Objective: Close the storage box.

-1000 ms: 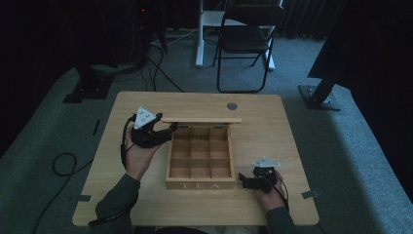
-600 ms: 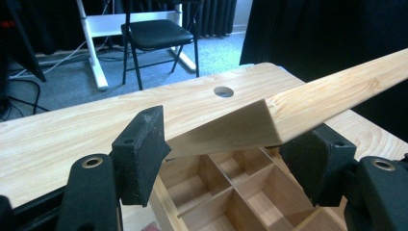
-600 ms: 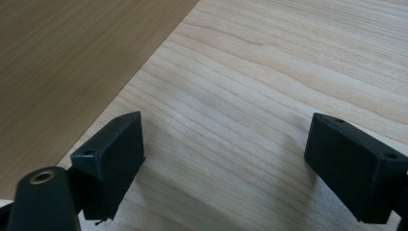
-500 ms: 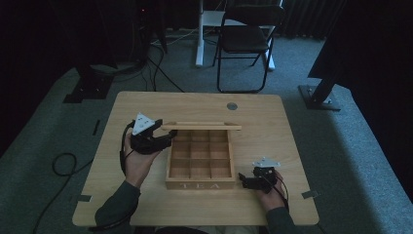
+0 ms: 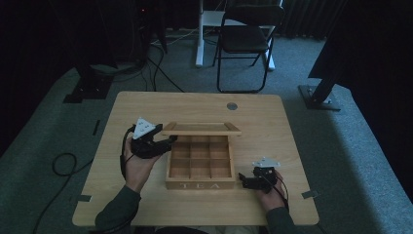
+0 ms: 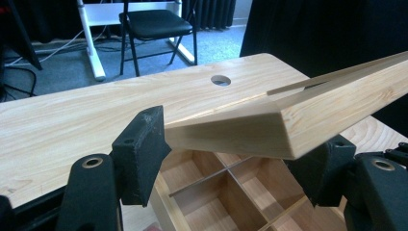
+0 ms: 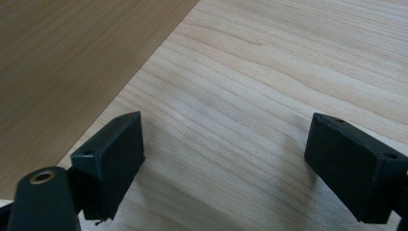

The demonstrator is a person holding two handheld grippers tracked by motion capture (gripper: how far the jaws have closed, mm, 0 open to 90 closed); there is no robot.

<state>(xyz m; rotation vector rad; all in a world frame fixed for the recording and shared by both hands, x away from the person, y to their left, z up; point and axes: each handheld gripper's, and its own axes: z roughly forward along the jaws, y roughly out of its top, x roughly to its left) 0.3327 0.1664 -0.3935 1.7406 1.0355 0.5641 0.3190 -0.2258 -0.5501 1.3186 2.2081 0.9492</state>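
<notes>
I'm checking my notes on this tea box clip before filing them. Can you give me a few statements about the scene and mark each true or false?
1. The lid of the tea box is shut flat. False: it stands raised, with the compartments visible below.
2. The left gripper has the lid's corner between its jaws. True.
3. The right gripper holds a tea bag. False: its jaws are open over bare table.
4. The compartments are full. False: those visible look empty.
5. A black chair stands beyond the table. True.
</notes>
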